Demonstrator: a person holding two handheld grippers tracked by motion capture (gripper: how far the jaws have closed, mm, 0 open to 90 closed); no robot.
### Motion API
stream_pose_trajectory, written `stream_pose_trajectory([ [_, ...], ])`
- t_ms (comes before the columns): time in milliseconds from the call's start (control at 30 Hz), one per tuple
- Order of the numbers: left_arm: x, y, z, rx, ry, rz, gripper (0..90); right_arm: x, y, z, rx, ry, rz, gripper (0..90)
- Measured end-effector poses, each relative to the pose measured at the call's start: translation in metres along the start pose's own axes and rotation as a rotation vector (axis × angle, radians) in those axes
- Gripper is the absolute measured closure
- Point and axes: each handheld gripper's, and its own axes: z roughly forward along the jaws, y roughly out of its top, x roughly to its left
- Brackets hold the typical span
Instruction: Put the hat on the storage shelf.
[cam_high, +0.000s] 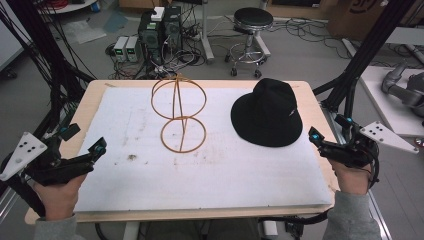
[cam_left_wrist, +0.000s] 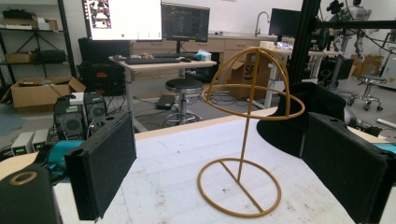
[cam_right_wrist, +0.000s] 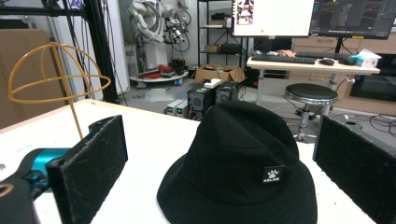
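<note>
A black bucket hat (cam_high: 267, 112) lies brim down on the right of the white mat (cam_high: 225, 170). A gold wire hat stand (cam_high: 178, 112) stands upright left of the hat, at the mat's middle back. My left gripper (cam_high: 82, 140) hovers open by the table's left edge, and the left gripper view looks between its pads (cam_left_wrist: 105, 168) at the stand (cam_left_wrist: 240, 158), with the hat (cam_left_wrist: 289, 126) behind it. My right gripper (cam_high: 330, 129) is open at the right edge. Its pads (cam_right_wrist: 91, 163) frame the hat (cam_right_wrist: 243, 163), a little short of it, with the stand (cam_right_wrist: 74, 115) farther left.
The mat covers a wooden table (cam_high: 310, 90). Beyond the far edge are a stool (cam_high: 252, 20), computer towers (cam_high: 160, 27) and cables on the floor. Black frame posts (cam_high: 367, 55) flank the table on both sides, and a grey robot arm (cam_high: 405, 87) lies at the right.
</note>
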Motion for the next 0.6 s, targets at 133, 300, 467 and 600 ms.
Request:
stream_pose_trajectory([
  [133, 0.0001, 0.0004, -0.0008, -0.001, 0.003, 0.000, 10.9, 0.0007, -0.0002, 0.0006, 0.005, 0.004, 0.000, 2.7],
  [300, 0.0001, 0.0003, -0.0004, -0.001, 0.001, -0.001, 10.9, 0.0004, -0.0005, 0.0012, 0.008, 0.005, 0.000, 2.7],
  [467, 0.0000, 0.0002, -0.0001, 0.000, -0.001, 0.000, 10.9, 0.0000, -0.0010, 0.0016, 0.012, 0.004, 0.001, 2.7],
  [600, -0.0002, 0.0002, -0.0002, 0.000, -0.001, 0.001, 10.9, 0.0001, -0.0009, 0.0016, 0.012, 0.006, 0.002, 2.7],
])
